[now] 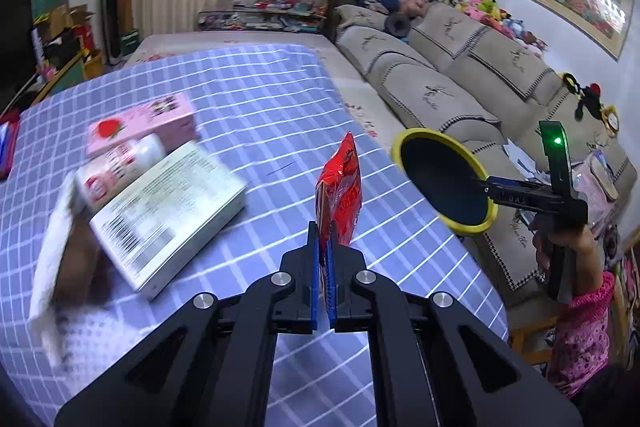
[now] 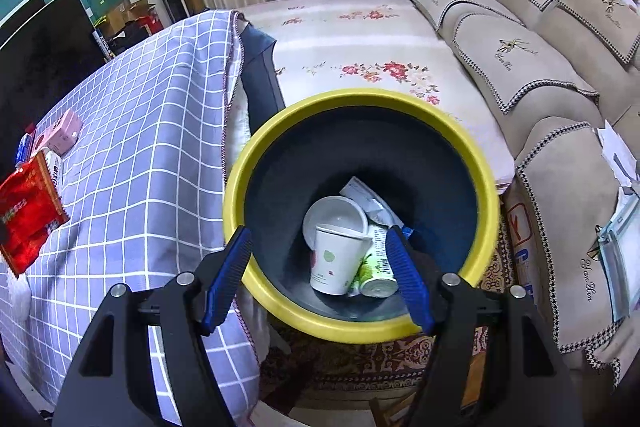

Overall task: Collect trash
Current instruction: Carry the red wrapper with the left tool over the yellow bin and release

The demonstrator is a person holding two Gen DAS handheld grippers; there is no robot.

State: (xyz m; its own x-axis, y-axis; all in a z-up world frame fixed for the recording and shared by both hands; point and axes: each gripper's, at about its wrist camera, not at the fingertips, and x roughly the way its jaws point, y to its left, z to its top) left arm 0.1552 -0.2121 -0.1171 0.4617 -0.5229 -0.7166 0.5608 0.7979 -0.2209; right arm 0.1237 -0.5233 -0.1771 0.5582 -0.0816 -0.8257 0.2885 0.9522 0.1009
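My left gripper (image 1: 322, 233) is shut on the lower end of a red snack packet (image 1: 340, 195), which stands upright above the checked tablecloth (image 1: 260, 99). The same packet (image 2: 24, 211) shows at the left edge of the right wrist view. My right gripper (image 2: 318, 233) is clamped on the near rim of a dark bin with a yellow rim (image 2: 360, 99), one finger outside and one inside. The bin (image 1: 400, 143) hangs off the table's right edge, its mouth tilted toward the table. Inside it lie a white paper cup (image 2: 334, 259), a white lid and wrappers.
On the cloth to the left lie a pink box (image 1: 144, 123), a white bottle (image 1: 120, 167), a white box with a barcode (image 1: 168, 211) and torn cardboard (image 1: 60, 259). A beige sofa (image 1: 460, 67) lines the right side. A person's pink sleeve (image 1: 584, 307) is at the right.
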